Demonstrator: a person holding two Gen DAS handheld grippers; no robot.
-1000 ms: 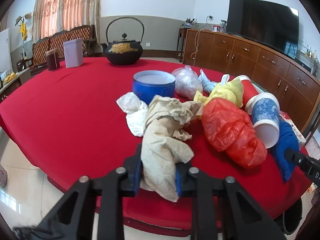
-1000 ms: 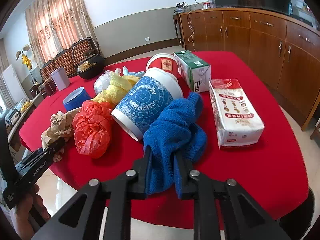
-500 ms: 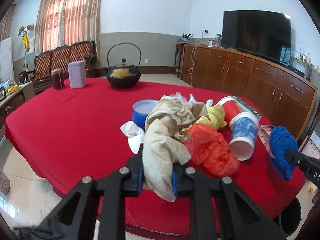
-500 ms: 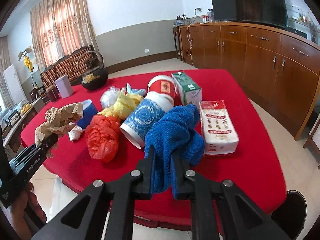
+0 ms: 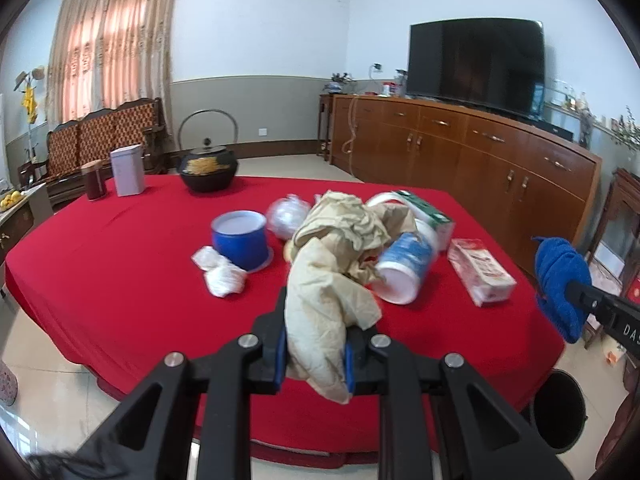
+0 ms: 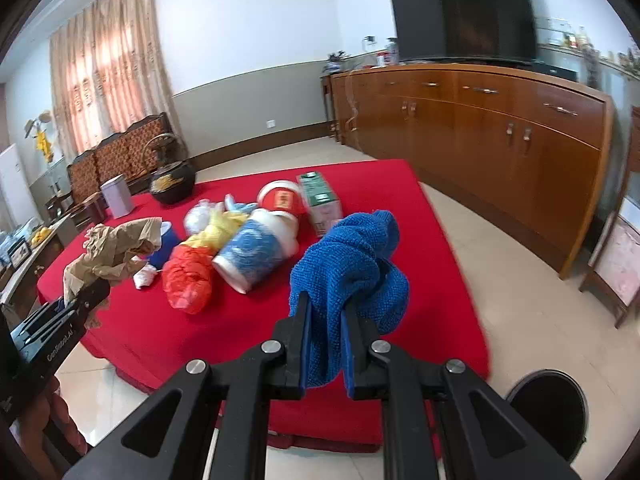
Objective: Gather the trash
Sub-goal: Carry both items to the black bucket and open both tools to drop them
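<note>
The left gripper pinches crumpled brown paper, held above the red table. The right gripper pinches a blue cloth off the table's edge. A black bin stands on the floor at four o'clock from the cloth.

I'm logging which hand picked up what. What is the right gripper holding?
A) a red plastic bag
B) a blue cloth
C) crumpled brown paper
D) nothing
B: the right gripper's jaws are shut on the blue cloth, lifted off the red table; the crumpled brown paper is in the left gripper.
</note>
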